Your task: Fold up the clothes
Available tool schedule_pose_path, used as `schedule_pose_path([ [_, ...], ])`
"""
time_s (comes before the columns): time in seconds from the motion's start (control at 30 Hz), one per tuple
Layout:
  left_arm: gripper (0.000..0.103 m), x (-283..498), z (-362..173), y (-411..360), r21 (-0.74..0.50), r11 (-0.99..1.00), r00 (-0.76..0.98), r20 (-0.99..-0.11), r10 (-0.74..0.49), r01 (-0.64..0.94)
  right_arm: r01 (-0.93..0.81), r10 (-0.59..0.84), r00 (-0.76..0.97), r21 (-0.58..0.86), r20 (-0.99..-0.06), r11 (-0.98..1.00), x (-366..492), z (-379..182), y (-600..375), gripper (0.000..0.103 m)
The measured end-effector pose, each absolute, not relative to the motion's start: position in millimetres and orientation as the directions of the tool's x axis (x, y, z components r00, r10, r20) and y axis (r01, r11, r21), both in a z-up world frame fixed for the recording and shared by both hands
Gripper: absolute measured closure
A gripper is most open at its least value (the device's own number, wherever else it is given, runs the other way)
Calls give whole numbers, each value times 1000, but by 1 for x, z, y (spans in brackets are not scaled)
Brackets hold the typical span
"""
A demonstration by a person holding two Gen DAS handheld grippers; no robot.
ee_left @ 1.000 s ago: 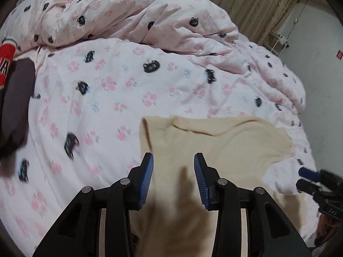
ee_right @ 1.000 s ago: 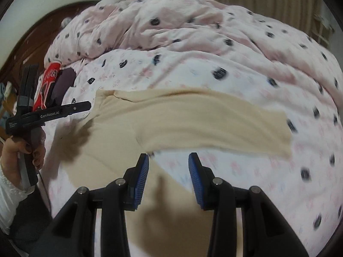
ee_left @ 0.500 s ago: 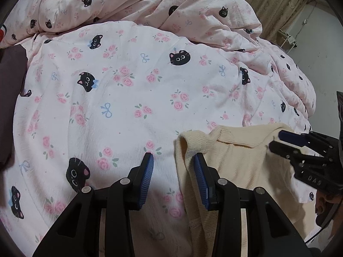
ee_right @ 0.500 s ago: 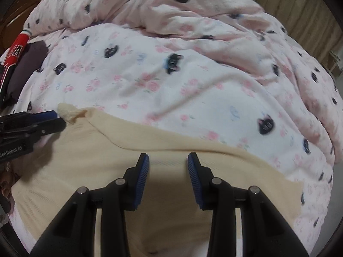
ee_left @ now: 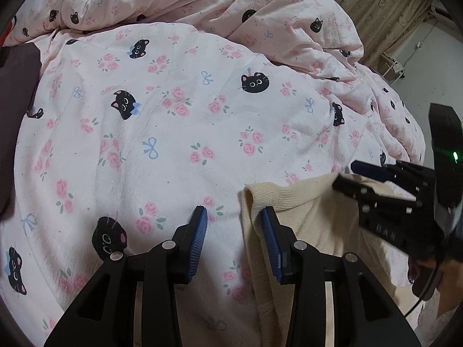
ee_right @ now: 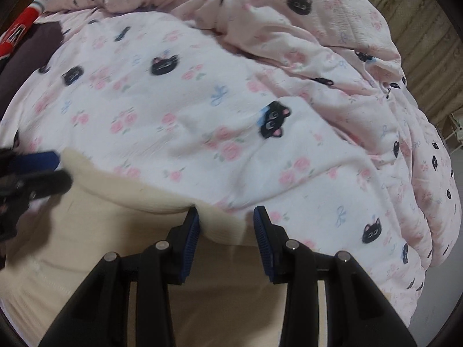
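Cream knit garment [ee_left: 312, 231], lower right of the left view on the cat-print duvet [ee_left: 173, 133], no container present; left claw [ee_left: 234, 231] partly open astride its corner, right claw [ee_right: 225, 228] partly open over its upper edge, gripping nothing, both nearer that edge than a second ago.

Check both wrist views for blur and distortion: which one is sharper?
Left wrist: sharp, cat prints on the quilt crisp, only the right gripper slightly smeared. Right wrist: motion blur across quilt and sweater. Both: fisheye bending and dark corners.
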State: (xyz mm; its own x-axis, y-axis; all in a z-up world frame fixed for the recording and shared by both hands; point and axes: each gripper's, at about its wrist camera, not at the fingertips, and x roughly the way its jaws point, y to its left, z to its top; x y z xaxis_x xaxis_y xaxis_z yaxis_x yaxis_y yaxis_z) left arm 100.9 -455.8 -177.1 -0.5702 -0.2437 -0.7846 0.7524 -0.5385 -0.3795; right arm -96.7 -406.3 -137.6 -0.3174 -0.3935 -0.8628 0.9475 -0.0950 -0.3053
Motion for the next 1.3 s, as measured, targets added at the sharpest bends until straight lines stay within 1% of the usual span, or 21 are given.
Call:
schedule_pose_path([
  [0.07, 68, 102, -177, -457, -382, -535, -571, -783, -245, 753, 942, -386, -336, -315, -859, -119, -107, -136, -412, 64],
  [0.27, 68, 105, -177, -461, -396, -516, -576, -778, -251, 759, 941, -405, -333, -271, -852, -204, -140, -119, -407, 64],
  [0.33, 68, 106, -178, -463, -401, -509, -578, -776, -253, 761, 931, -408, -355, -281, -841, -231, -148, -113, -403, 64],
  [0.43, 68, 108, -177, -465, -410, -500, -583, -770, -260, 763, 943, -437, -312, -219, -844, -250, -163, -100, -389, 64],
  [0.53, 68, 111, -175, -466, -414, -491, -585, -764, -270, 767, 943, -431, -312, -223, -847, -245, -164, -94, -379, 64],
  [0.6, 68, 111, -177, -467, -411, -487, -581, -768, -271, 771, 954, -419, -285, -211, -862, -214, -162, -101, -375, 64],
  [0.77, 68, 109, -178, -465, -387, -495, -565, -775, -283, 778, 944, -336, -325, -281, -884, -174, -153, -136, -375, 64],
  [0.83, 68, 108, -180, -465, -378, -497, -559, -778, -288, 781, 932, -324, -354, -302, -877, -200, -157, -141, -377, 64],
  [0.97, 68, 108, -184, -466, -381, -489, -559, -776, -292, 785, 908, -337, -399, -314, -853, -279, -169, -140, -376, 56],
  [1.0, 68, 109, -185, -467, -383, -487, -561, -774, -294, 785, 901, -340, -408, -315, -847, -297, -172, -139, -375, 56],
  [1.17, 68, 112, -183, -470, -396, -473, -568, -765, -305, 787, 912, -399, -369, -244, -839, -331, -177, -113, -351, 56],
  [1.3, 68, 123, -175, -473, -411, -445, -573, -748, -335, 796, 909, -469, -340, -156, -815, -387, -180, -79, -308, 54],
])
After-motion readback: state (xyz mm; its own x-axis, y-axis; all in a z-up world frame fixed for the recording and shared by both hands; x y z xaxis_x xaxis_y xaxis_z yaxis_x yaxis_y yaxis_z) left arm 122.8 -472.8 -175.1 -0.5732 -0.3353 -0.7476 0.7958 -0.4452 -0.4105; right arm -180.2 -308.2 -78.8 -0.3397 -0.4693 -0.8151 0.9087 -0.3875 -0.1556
